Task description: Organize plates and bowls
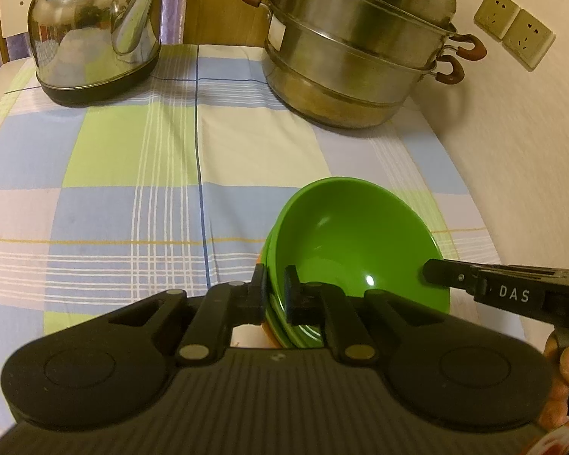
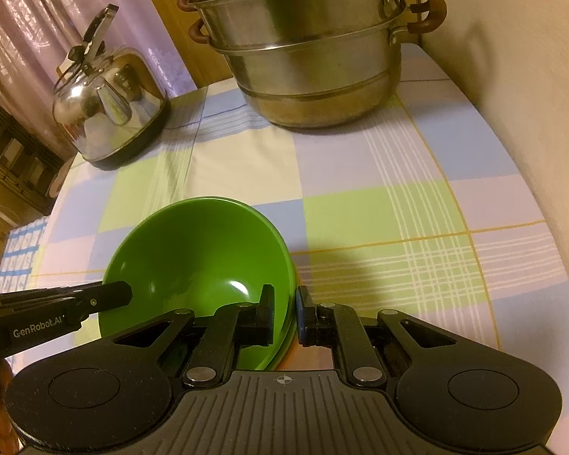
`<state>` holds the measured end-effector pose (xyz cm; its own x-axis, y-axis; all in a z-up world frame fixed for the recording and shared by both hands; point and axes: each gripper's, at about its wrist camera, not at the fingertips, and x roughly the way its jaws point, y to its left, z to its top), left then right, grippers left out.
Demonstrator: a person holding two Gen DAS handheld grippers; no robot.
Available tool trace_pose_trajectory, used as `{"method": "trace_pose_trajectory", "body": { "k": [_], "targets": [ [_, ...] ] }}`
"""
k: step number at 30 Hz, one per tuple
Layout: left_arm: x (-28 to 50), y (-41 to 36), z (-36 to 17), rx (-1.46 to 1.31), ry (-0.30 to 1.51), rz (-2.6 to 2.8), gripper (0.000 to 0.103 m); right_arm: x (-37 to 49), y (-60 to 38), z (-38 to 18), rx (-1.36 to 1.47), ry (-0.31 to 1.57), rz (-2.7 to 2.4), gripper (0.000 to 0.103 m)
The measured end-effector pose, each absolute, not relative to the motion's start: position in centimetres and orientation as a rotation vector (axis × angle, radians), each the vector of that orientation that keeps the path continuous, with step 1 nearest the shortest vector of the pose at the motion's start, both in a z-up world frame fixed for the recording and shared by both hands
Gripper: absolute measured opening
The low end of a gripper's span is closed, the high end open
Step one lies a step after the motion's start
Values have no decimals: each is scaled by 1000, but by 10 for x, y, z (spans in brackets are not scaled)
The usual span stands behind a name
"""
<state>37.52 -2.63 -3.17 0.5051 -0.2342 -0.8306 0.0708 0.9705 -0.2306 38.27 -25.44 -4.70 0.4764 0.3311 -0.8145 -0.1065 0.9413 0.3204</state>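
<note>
The green bowls (image 1: 345, 242) are sitting stacked at the near right side of the checked cloth (image 1: 132, 174). The left gripper (image 1: 275, 292) is pinching the stack's left rim. The right gripper (image 2: 284, 313) is pinching the right rim. Holding both sides is probably keeping the tilted stack from tipping. The kettle (image 1: 95, 30) and steamer pot (image 1: 356, 49) are standing far away.

On the table (image 1: 132, 174), the kettle (image 1: 95, 34) stands far left and the stacked steamer pot (image 1: 352, 57) far right by the wall. The nested bowls (image 1: 345, 235) sit near, right of centre.
</note>
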Motion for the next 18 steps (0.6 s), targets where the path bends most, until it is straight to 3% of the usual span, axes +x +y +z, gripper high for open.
{"method": "trace_pose_trajectory", "body": {
  "k": [9, 11, 12, 13, 18],
  "targets": [
    [368, -25, -23, -200, 996, -181, 10, 377, -258, -46, 255, 1040, 279, 16],
    [365, -24, -19, -204, 992, -181, 13, 374, -260, -45, 259, 1038, 269, 34],
    [363, -24, -17, -203, 988, -182, 14, 372, -261, -44, 268, 1034, 266, 52],
    [361, -24, -16, -202, 985, -182, 19, 370, -263, -42, 280, 1029, 265, 60],
    [345, -25, -7, -209, 975, -180, 31, 358, -268, -32, 310, 1019, 265, 61]
  ]
}}
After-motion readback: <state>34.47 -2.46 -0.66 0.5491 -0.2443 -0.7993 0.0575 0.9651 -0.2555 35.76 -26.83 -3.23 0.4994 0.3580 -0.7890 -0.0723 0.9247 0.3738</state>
